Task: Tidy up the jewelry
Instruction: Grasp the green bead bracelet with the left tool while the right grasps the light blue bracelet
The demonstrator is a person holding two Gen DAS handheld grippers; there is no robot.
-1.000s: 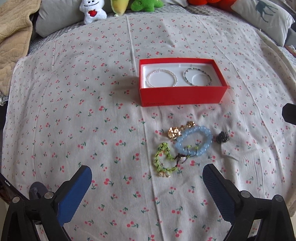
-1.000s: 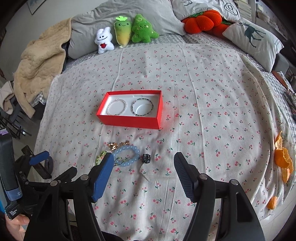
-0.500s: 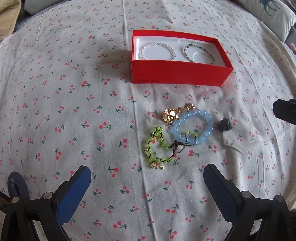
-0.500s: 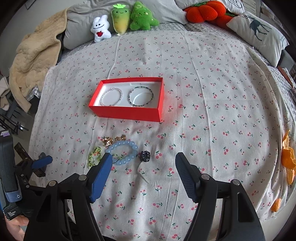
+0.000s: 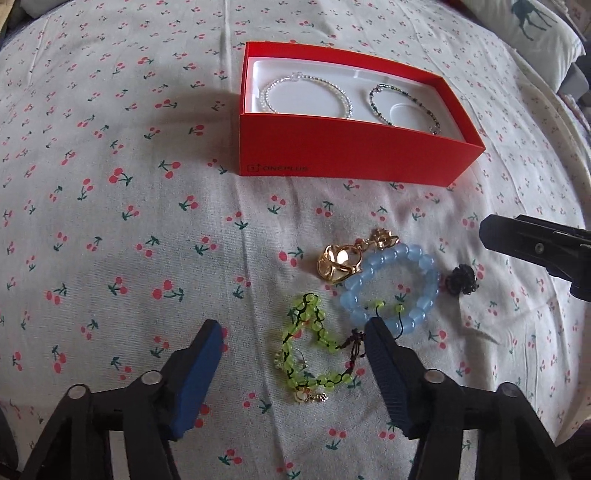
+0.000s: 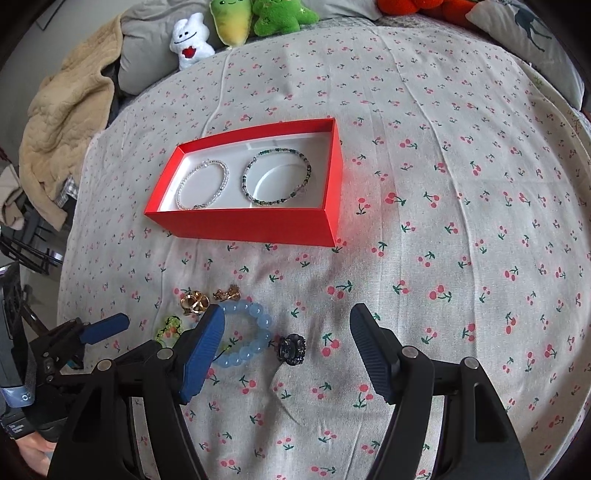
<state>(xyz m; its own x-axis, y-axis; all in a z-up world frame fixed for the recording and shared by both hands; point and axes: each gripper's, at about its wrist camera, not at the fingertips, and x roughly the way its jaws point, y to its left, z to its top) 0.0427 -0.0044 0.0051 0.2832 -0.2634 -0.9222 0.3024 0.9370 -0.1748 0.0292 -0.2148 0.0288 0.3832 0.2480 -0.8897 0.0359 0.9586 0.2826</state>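
Left tool [image 5: 291, 332] gapes wide around the green bead bracelet [image 5: 308, 350] near the bed's front edge; right tool [image 6: 288, 330] wide, empty.

A big bed was covered with a pale sheet [image 6: 443, 155] dotted with little red cherries. Soft toys [image 6: 243, 22] sat in a row by a gray pillow [image 6: 147, 48] at the far end. A tan blanket [image 6: 62, 110] lay bunched up on the left side.
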